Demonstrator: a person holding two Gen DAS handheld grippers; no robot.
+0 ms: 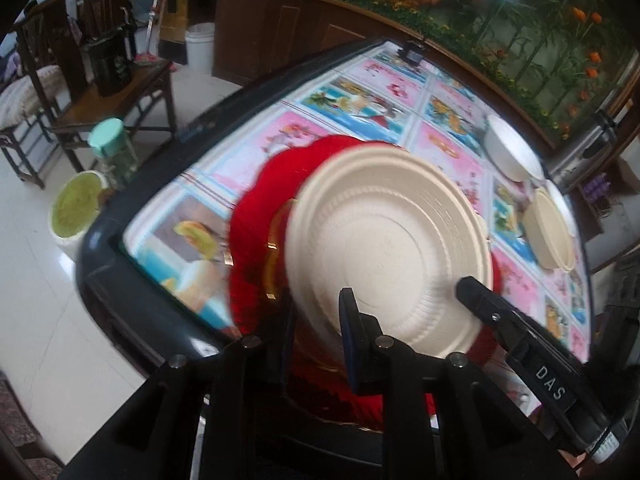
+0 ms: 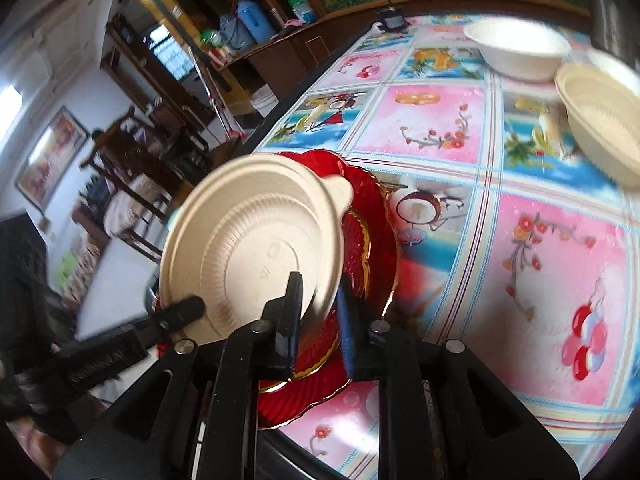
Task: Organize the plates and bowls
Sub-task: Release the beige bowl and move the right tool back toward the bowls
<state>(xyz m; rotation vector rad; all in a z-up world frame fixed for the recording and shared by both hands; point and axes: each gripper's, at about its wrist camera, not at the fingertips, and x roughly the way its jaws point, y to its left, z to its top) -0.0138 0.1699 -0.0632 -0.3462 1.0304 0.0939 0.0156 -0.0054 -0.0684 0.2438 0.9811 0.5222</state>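
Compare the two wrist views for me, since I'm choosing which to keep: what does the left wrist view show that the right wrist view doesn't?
Only the left wrist view shows the green-capped jar and the white bucket on the floor beyond the table's edge.

Only the right wrist view shows the framed picture on the wall and the blue water jug.

Both show the beige paper plate, tilted above the red plate, with the left gripper and right gripper at its rim, plus the white bowl and the beige bowl on the patterned tablecloth.

Pale glossy floor [image 1: 36,280], dark wooden chair [image 1: 100,92], floral mural wall [image 1: 520,20], bright window [image 2: 168,52].
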